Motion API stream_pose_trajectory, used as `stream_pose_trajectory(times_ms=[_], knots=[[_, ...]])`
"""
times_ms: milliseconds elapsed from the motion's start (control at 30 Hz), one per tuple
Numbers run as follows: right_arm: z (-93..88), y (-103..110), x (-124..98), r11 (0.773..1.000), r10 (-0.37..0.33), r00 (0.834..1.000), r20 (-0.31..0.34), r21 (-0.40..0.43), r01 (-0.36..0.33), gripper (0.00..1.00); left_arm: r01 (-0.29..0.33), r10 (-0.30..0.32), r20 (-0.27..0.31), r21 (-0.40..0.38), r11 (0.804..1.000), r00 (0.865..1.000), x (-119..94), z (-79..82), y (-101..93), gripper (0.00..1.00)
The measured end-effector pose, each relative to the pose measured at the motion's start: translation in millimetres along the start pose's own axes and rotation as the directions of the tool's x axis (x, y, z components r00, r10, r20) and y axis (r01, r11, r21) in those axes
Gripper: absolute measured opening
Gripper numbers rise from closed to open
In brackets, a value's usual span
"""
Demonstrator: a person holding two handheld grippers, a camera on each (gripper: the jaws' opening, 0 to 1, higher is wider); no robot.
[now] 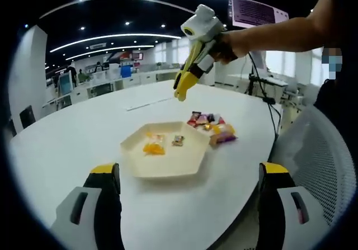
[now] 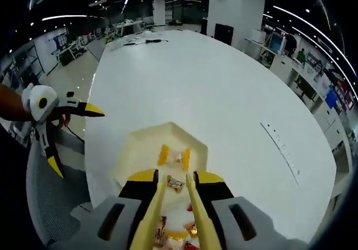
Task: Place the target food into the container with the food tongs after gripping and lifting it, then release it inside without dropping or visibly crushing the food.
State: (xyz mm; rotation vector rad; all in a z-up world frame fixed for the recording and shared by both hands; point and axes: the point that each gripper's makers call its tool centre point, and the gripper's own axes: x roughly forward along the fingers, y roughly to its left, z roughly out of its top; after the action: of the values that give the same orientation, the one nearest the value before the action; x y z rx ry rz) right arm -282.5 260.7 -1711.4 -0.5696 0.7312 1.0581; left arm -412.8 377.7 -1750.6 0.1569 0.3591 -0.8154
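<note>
While two wrapped sweets (image 1: 154,145) already lie in the cream tray (image 1: 168,169), the right gripper (image 1: 182,88) hangs above with its tongs (image 2: 176,205) slightly parted and apparently empty, and more sweets (image 1: 215,128) wait at the tray's 2 o'clock.

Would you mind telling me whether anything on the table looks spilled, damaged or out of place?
Nothing stands out. The hexagonal tray sits flat on the white table with two wrapped snacks inside, and the other wrapped snacks lie in a pile beside it, none visibly torn or crushed.
</note>
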Motion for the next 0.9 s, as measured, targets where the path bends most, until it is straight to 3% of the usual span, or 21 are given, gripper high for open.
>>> stream_pose_trajectory(times_ms=[200,367,433,633,900], knots=[[-21.9,-7.1,-8.4,1.0,-0.017,1.0,-0.025,-0.007,0.017,0.24,0.0,0.0,-0.004,0.007,1.0,1.0,0.4,1.4,-0.5,1.0],[-35.2,-16.9,-15.1,0.998,-0.038,0.999,-0.015,0.04,0.038,0.25,-0.004,0.004,0.004,0.002,1.0,1.0,-0.6,2.6,1.0,1.0],[-38.5,-15.3,-16.9,0.998,-0.013,1.0,0.006,0.067,0.012,0.25,-0.01,0.01,0.008,0.008,1.0,1.0,-1.2,3.0,2.2,1.0],[-57.5,-23.0,-19.0,0.998,-0.032,0.999,-0.008,0.06,0.032,0.25,0.004,-0.004,-0.007,0.024,1.0,1.0,0.1,0.0,-2.1,1.0],[-64.6,-28.5,-15.4,0.999,-0.015,1.0,0.008,0.043,0.014,0.25,-0.012,0.012,-0.008,0.018,1.0,1.0,-0.4,-1.0,1.9,1.0]])
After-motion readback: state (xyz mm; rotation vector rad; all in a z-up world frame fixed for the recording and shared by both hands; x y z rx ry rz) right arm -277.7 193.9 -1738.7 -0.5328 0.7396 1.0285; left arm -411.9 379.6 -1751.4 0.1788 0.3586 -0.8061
